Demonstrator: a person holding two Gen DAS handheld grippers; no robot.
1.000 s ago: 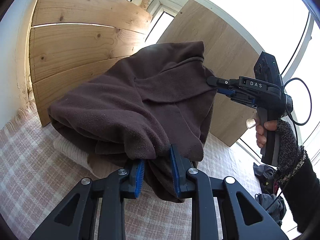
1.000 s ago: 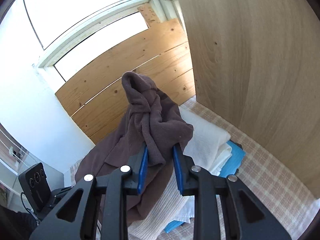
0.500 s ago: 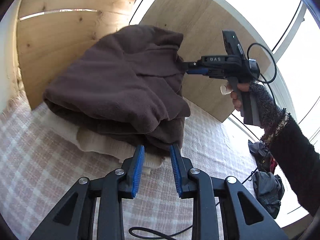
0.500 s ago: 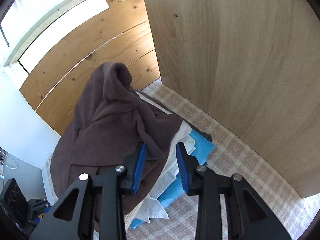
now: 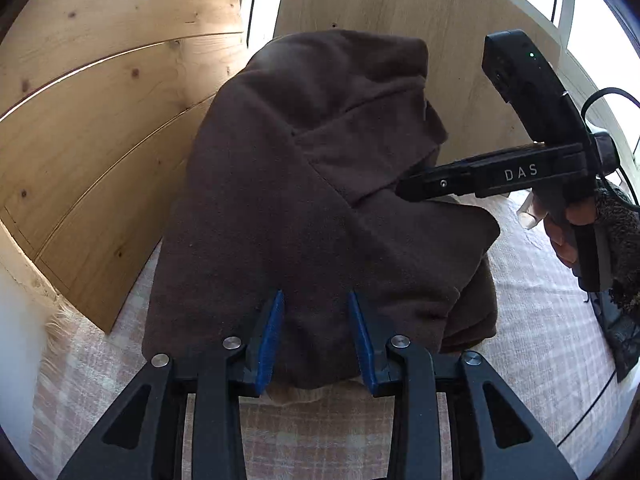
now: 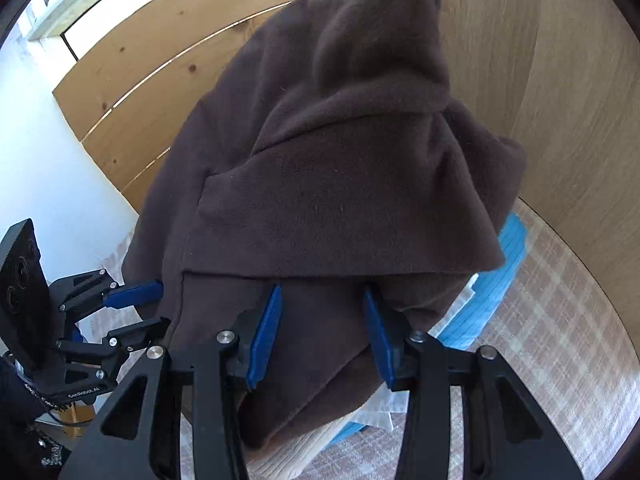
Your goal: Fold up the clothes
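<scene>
Brown fleece garment, one only, fills the frame centre in both views, heaped on a stack of one cream, one white and one blue folded piece. Left gripper has its jaws apart, straddling the fleece's lower hem; right gripper likewise stands spread at the fleece's side edge. Two wooden panels close in behind the pile; checked cloth lies bare at lower right.
</scene>
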